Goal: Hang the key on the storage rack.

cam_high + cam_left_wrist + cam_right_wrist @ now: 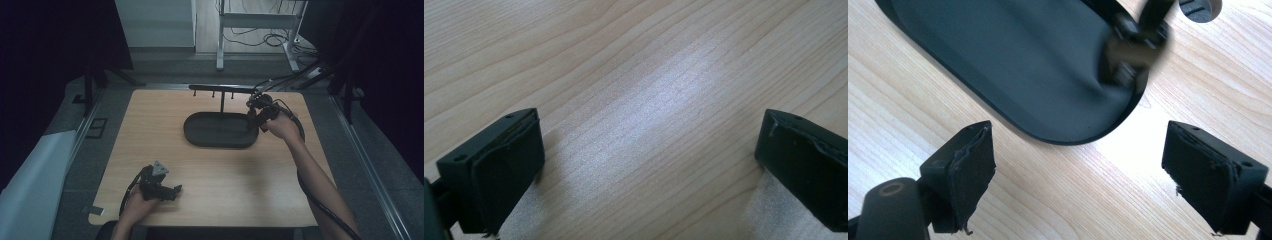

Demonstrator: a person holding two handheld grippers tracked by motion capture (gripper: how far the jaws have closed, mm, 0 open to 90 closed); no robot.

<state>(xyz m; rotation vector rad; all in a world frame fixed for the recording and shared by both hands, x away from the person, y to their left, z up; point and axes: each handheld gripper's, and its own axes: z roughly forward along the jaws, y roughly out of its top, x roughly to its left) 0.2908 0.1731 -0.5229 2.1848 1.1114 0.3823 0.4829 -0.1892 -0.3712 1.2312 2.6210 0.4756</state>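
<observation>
Overhead, both wide-open claws grip nothing, the right claw [256, 116] beside the bare black tray [220, 131].

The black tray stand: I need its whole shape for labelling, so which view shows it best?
The high view: the black tray stand appears complete, oval base, upright post and crossbar with pegs. The right gripper view gives a close partial look at its base beyond open jaws. The left gripper view looks at bare table.

The high view looks down on the whole table [215, 190], while both gripper views face its wood closely.
</observation>
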